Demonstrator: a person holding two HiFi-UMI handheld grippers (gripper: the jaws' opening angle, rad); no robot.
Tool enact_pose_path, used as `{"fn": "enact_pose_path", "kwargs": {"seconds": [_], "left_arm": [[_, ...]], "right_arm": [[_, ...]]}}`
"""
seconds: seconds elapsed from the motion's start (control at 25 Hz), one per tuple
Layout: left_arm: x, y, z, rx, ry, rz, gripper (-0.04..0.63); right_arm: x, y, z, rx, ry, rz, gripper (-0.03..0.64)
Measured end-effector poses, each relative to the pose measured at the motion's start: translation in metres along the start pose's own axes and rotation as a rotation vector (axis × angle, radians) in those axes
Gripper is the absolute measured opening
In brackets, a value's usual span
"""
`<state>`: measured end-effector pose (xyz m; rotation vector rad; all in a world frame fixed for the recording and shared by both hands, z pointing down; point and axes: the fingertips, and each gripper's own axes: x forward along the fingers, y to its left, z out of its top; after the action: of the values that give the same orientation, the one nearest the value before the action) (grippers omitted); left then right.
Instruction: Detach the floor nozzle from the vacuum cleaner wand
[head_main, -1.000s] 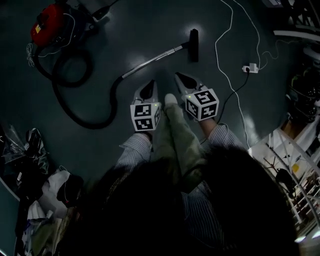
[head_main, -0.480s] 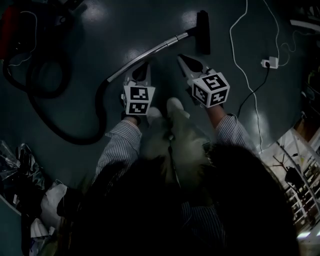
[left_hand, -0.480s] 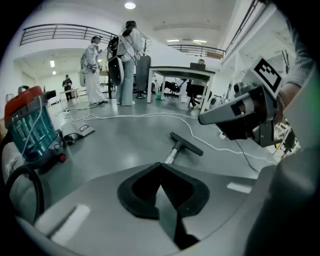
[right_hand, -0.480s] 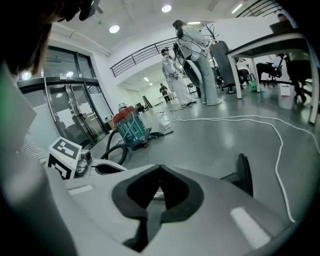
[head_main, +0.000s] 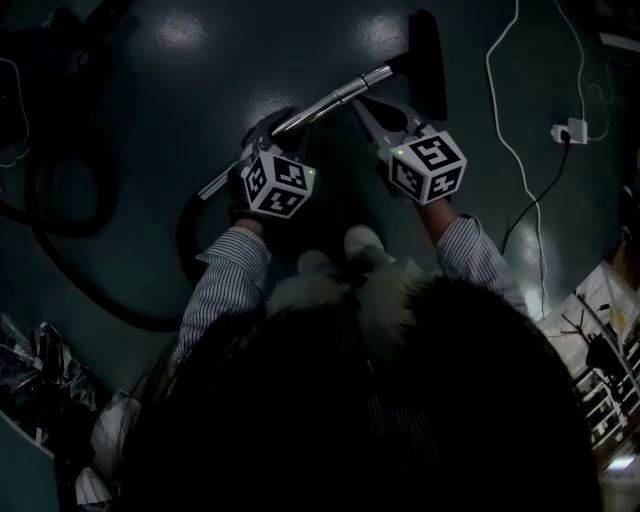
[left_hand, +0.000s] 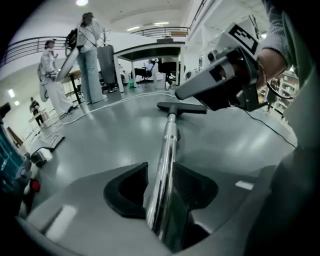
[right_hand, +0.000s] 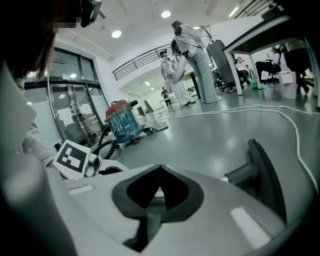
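Observation:
The chrome wand (head_main: 330, 100) lies on the dark floor and ends in the black floor nozzle (head_main: 430, 60) at the top right. My left gripper (head_main: 268, 128) has come down over the wand's middle. In the left gripper view its jaws have just been opening, and the wand (left_hand: 170, 135) runs between the pads toward the nozzle (left_hand: 181, 106); a gap shows at the left pad. My right gripper (head_main: 362, 103) is shut, its tip just above the wand close to the nozzle end. In the right gripper view the tips (right_hand: 159, 186) meet, with the nozzle (right_hand: 260, 175) just beyond.
The black hose (head_main: 190, 235) curves off left from the wand. The red and blue vacuum body (right_hand: 122, 125) stands further back. A white cable (head_main: 505, 140) and a plug (head_main: 572, 130) lie at the right. Bags (head_main: 40, 370) sit lower left. People (left_hand: 90, 50) stand far off.
Both grippers have dropped toward the floor and reached the wand. The left one has rolled and its jaws have opened around the wand. The right one stays shut.

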<state>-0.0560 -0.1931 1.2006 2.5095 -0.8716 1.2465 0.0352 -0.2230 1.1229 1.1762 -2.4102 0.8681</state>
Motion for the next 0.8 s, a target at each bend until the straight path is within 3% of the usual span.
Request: {"fn": "enact_pose_path", "kwargs": {"seconds": [0.16, 0.28, 0.56, 0.64, 0.8], "left_arm": [[0.030, -0.016, -0.020, 0.156, 0.097, -0.080, 0.209], [0.044, -0.021, -0.034, 0.217, 0.152, -0.083, 0.232], [0.050, -0.020, -0.038, 0.193, 0.162, -0.104, 0.229], [0.051, -0.016, -0.037, 0.178, 0.166, -0.097, 0.180], [0.047, -0.014, -0.038, 0.162, 0.177, -0.090, 0.179]], "right_arm": [[0.008, -0.010, -0.004, 0.049, -0.040, -0.012, 0.002], [0.009, -0.011, -0.012, 0.075, -0.040, -0.016, 0.002], [0.003, -0.014, -0.022, 0.070, -0.022, -0.029, 0.002], [0.002, -0.018, -0.022, 0.081, -0.033, -0.043, 0.002], [0.000, -0.016, -0.019, 0.093, -0.052, -0.053, 0.002]]}}
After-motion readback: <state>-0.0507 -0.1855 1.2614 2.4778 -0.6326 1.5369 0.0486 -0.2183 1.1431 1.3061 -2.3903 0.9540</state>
